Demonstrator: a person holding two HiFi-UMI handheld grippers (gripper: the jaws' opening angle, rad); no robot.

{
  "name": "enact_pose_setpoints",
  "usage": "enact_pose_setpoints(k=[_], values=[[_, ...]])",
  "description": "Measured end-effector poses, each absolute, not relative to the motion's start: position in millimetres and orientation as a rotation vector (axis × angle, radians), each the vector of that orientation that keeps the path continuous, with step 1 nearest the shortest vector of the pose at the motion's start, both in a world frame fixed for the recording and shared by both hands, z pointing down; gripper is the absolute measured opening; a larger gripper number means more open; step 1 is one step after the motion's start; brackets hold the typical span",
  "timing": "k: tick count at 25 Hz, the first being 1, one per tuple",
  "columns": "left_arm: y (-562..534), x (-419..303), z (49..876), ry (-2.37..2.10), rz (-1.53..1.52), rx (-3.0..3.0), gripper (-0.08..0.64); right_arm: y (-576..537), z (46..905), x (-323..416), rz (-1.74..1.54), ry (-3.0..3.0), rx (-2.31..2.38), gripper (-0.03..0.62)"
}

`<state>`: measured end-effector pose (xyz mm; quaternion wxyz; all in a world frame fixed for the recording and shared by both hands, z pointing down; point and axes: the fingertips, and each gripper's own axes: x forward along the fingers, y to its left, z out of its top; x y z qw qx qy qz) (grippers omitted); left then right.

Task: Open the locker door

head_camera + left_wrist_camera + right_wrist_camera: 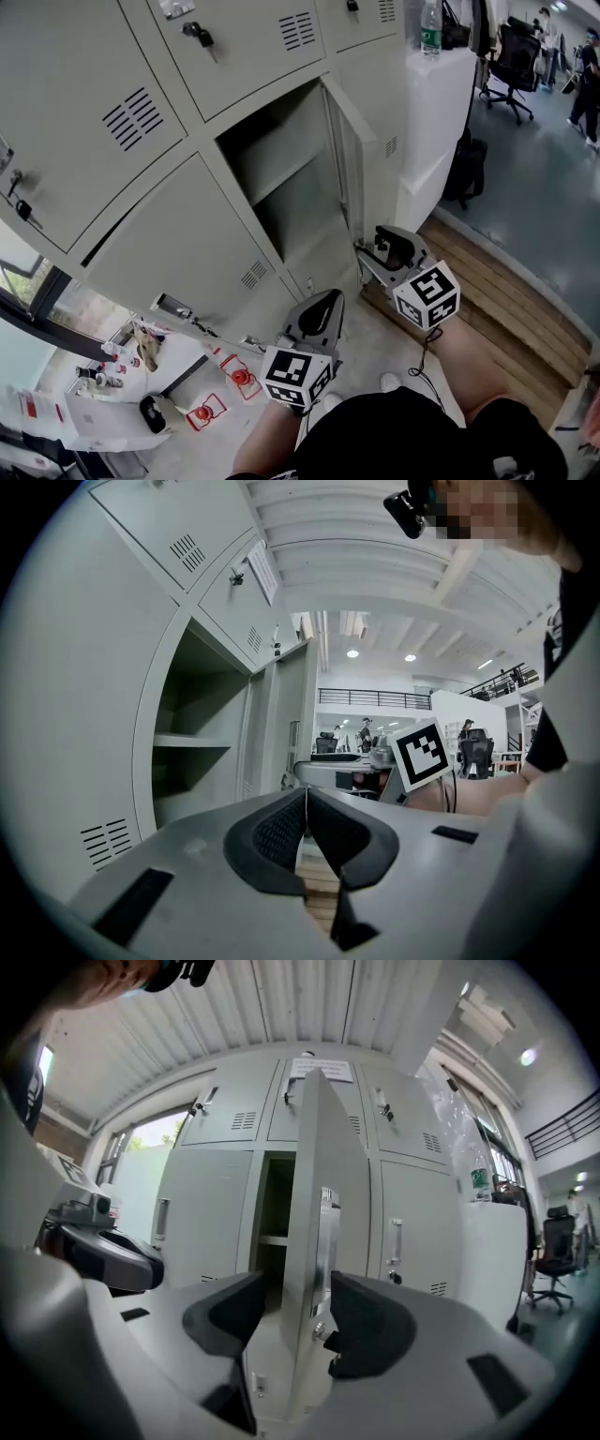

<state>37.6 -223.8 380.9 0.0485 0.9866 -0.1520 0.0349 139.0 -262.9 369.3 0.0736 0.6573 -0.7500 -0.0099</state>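
Note:
The grey locker door (348,155) stands swung out to the right of its open compartment (281,173), which holds a shelf. My right gripper (362,247) is at the door's lower free edge. In the right gripper view the door (314,1194) and its metal latch plate (325,1241) stand edge-on between the jaws of the right gripper (298,1312); the jaws are wide open and the pads do not press on it. My left gripper (332,296) hangs lower left of the door, shut and empty, its pads together (306,799). The open compartment (192,752) lies to its left.
Shut lockers with keys surround the open one (200,37). A white cabinet (441,103) with a bottle (430,26) stands right of the lockers. Wooden boards (506,291) lie on the floor at right. An office chair (516,56) and a low table with clutter (141,375) are farther off.

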Motion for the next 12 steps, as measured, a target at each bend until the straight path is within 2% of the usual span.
enact_pose_setpoints(k=[2, 7, 12], values=[[-222.7, 38.3, 381.4, -0.455, 0.110, 3.009, 0.020, -263.9, 371.4, 143.3, -0.044, -2.200, 2.008, 0.267], [-221.5, 40.7, 383.6, -0.438, 0.121, 3.010, 0.020, -260.3, 376.8, 158.9, -0.024, -2.123, 2.075, 0.189], [-222.0, 46.6, 383.8, -0.423, 0.119, 3.012, 0.020, -253.3, 377.3, 179.3, 0.019, -2.081, 2.144, 0.170]])
